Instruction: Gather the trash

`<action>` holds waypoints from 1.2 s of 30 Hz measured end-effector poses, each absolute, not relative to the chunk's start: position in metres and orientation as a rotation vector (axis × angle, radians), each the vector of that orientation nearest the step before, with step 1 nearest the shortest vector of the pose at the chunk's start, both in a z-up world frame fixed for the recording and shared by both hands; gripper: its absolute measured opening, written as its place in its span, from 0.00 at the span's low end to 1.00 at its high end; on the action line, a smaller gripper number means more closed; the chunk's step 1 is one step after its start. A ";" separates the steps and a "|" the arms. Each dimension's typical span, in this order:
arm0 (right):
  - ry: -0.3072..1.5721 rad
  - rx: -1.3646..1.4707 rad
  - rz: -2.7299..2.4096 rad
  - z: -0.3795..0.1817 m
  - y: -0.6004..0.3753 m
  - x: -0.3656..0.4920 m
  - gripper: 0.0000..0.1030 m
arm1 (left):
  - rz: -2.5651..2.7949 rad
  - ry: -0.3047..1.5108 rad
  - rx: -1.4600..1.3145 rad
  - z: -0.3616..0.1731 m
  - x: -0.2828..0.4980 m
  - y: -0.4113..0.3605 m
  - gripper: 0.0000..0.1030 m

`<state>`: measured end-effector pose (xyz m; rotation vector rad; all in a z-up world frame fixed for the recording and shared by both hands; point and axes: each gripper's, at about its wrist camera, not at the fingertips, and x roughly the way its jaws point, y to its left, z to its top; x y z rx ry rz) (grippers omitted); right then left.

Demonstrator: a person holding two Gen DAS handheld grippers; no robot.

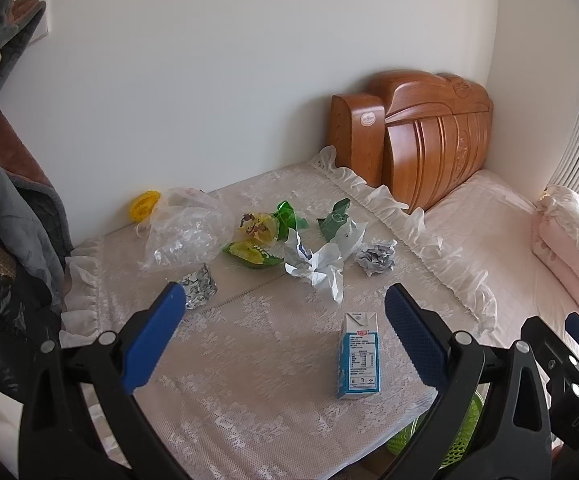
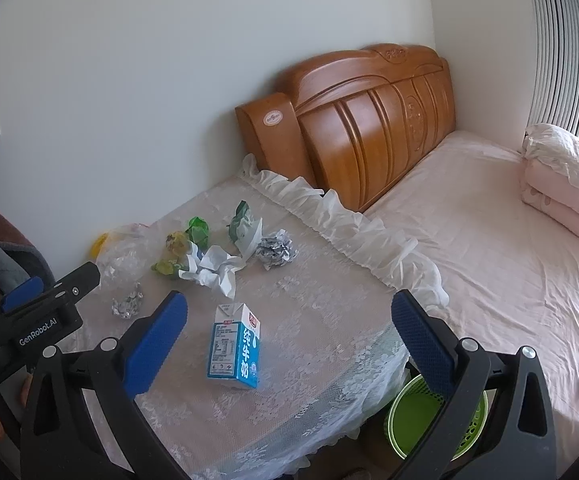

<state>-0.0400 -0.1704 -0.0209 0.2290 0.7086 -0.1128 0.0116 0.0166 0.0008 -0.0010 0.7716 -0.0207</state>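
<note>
Plain white wall (image 2: 149,80) behind, meeting a second wall at the corner. Carved orange-brown wooden headboard (image 2: 369,120) against it, beside a low table under a white lace ruffled cloth (image 2: 309,300). Pale pink bedsheet (image 2: 489,260) spread flat, folded pink quilt (image 2: 561,196) near grey pleated curtains (image 2: 557,40). Bright daylight at far right.

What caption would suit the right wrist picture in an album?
Open right gripper above a milk carton on a lace-covered table, green bin below.
</note>
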 end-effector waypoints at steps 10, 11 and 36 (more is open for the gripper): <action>0.731 0.230 -0.079 -0.033 -0.163 -0.031 0.98 | -0.024 0.791 -0.015 -0.009 0.020 0.027 0.93; 0.747 0.225 -0.066 -0.040 -0.159 -0.029 0.98 | -0.026 0.794 -0.021 -0.013 0.022 0.032 0.93; 1.026 0.239 0.001 -0.164 -0.100 0.039 0.98 | 0.065 0.959 -0.025 -0.125 0.141 0.173 0.93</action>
